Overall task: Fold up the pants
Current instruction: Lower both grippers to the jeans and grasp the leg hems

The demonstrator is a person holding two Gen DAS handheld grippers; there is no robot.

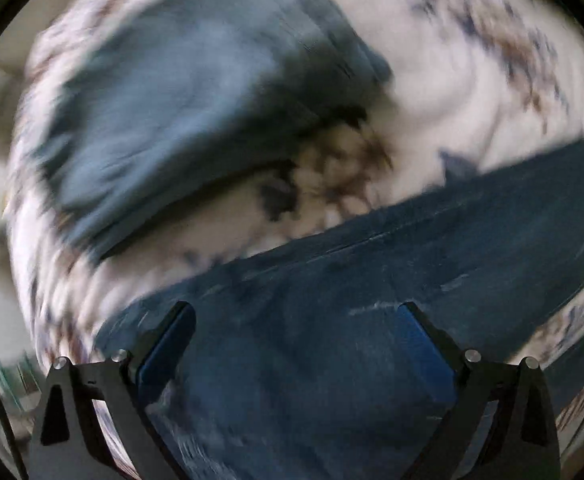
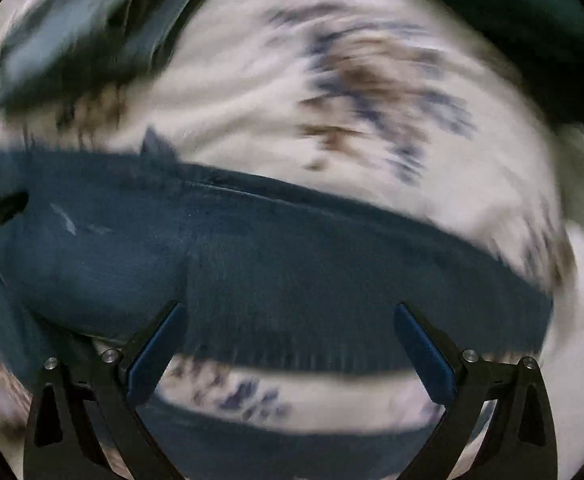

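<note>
Dark blue denim pants (image 1: 412, 280) stretched across a white bedsheet printed with brown and navy leaf patterns (image 1: 472, 80), both grippers over them.

The left gripper (image 1: 296, 320) has its two black fingers with blue pads spread wide, denim filling the gap between them; whether the cloth is actually pinched I cannot tell through the blur. The right gripper (image 2: 288, 316) is likewise spread wide above the pants (image 2: 292, 260), which run as a broad band across the sheet (image 2: 252, 100), and nothing is clamped between its fingers. A second, paler grey-blue folded garment (image 1: 172, 120) lies on the sheet beyond the pants, well apart from them; it shows at the upper left in the right wrist view (image 2: 72, 40). Everything is smeared by motion.
</note>
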